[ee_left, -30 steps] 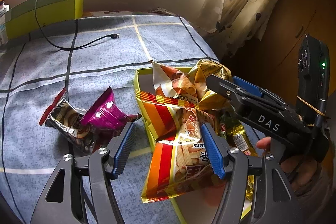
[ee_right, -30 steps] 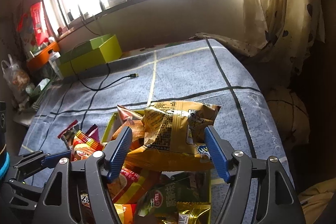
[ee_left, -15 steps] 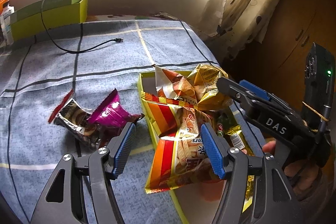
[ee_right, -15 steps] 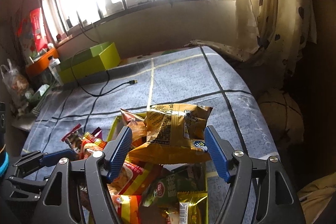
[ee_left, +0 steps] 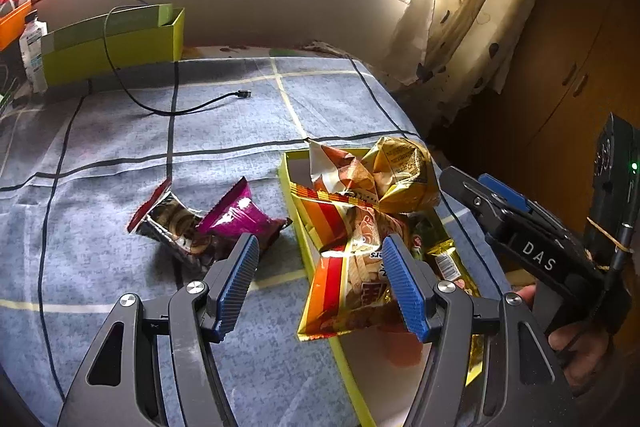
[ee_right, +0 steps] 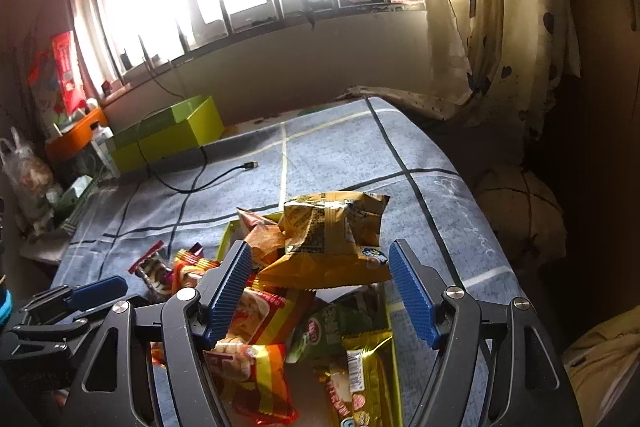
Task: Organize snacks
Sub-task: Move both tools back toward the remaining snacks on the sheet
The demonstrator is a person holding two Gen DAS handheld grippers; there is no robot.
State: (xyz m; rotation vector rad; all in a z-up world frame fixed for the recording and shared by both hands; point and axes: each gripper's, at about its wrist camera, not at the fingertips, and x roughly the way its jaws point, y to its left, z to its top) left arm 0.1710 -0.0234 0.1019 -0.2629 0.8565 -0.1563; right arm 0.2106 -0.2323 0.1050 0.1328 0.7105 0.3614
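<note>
A yellow-green box [ee_left: 294,223] on the blue bedspread is piled with snacks: a gold bag [ee_left: 404,175] on top, an orange-striped bag [ee_left: 344,267] hanging over the near rim, and a green packet [ee_right: 332,323] and a gold bar [ee_right: 360,375] inside. Left of the box, on the cloth, lie a magenta packet [ee_left: 240,215] and a dark cookie packet [ee_left: 168,223]. My left gripper [ee_left: 320,285] hovers open above the box's left rim, touching nothing. My right gripper [ee_right: 320,291] is open above the pile, its pads clear of the gold bag [ee_right: 332,239]. Each gripper shows in the other's view: right gripper [ee_left: 472,183], left gripper [ee_right: 76,307].
A larger green box [ee_left: 112,43] stands at the far left of the bed under the window. A black cable [ee_left: 192,107] runs across the cloth. A bottle [ee_left: 32,51] and clutter are at the far left. Curtain [ee_left: 460,27] and wooden cabinet [ee_left: 560,67] are beyond the bed's right edge.
Both grippers have drawn back and risen, so the box and snacks sit farther off and lower in both views. No snack has moved and the jaws stand as before.
</note>
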